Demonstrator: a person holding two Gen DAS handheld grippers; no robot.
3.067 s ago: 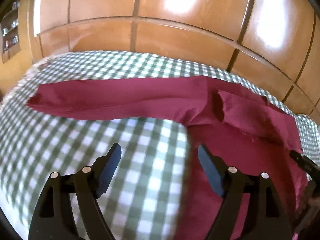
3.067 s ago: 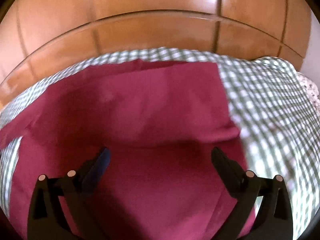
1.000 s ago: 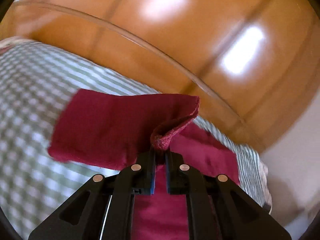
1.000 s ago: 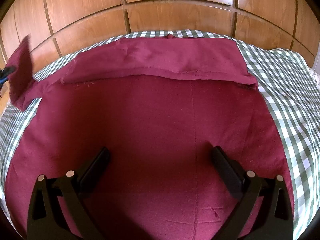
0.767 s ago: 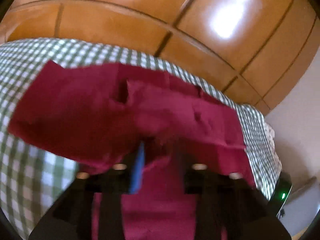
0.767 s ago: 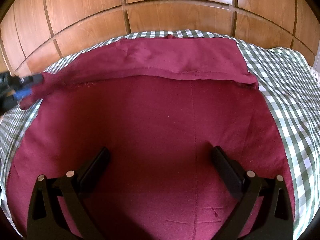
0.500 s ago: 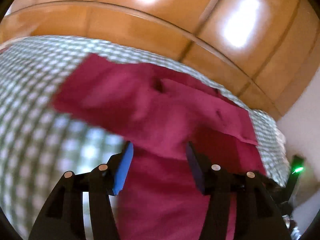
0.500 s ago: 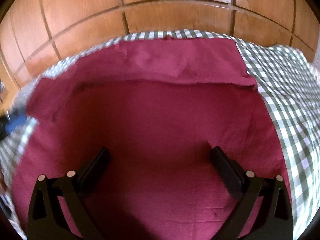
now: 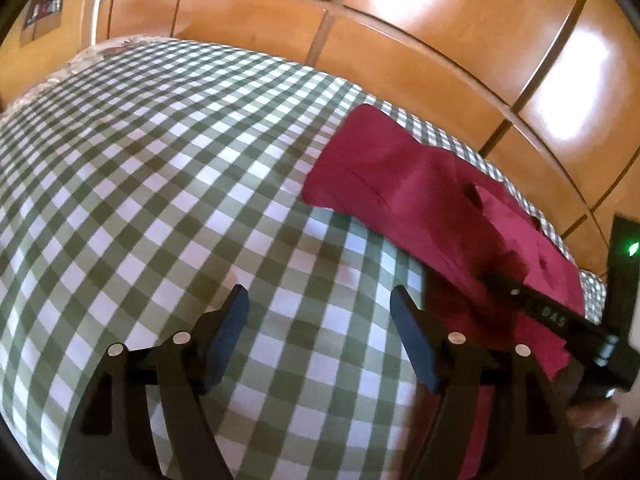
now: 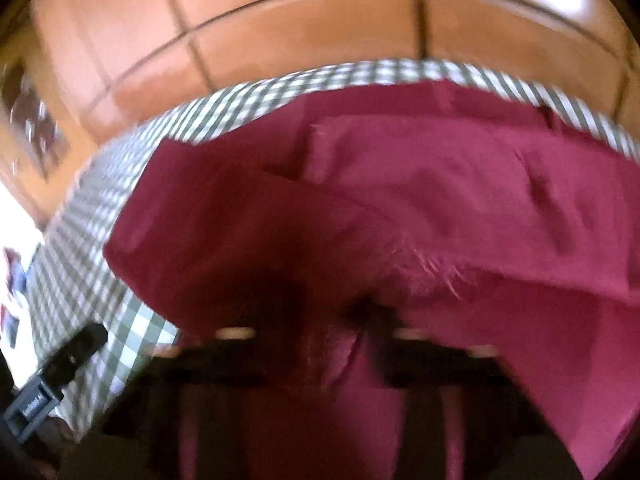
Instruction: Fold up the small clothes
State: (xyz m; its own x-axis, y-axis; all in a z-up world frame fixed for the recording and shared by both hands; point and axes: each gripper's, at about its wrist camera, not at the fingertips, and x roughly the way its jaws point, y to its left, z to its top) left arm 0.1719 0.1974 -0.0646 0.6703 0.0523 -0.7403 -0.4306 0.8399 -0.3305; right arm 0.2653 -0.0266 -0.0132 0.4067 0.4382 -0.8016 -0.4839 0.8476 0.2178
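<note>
1. While the left claw (image 9: pixel 320 336) hangs over bare checked cloth, its blue pads (image 9: pixel 228 332) stand wide apart with nothing between them; its jaws have just been opening, and a second ago they pinched a raised corner of the maroon garment (image 9: pixel 420 200).
2. That corner now lies down on the pile, so I judge the left-side fold as laid and released.
3. Over on the other side, the right claw (image 10: pixel 360 320) has just been closing, from wide open over flat fabric to fully shut. Its view is blurred and dark low down, but a bunched ridge of the garment (image 10: pixel 400 208) rises straight out of the closed jaws, so it seems to be gripping a pinch of it.
4. This suggests the next fold is starting from the right claw's edge.
5. From the left wrist view, the garment lies on the green-and-white checked tabletop (image 9: pixel 160 160), close under the wooden panelled wall (image 9: pixel 400 40), well right of the open claw.
6. Its long axis runs along that wall, from a blunt squared end at upper centre down towards the lower right, where the right claw's black body (image 9: pixel 560 324) crosses it.
7. A folded flap sits on top of the far half.
</note>
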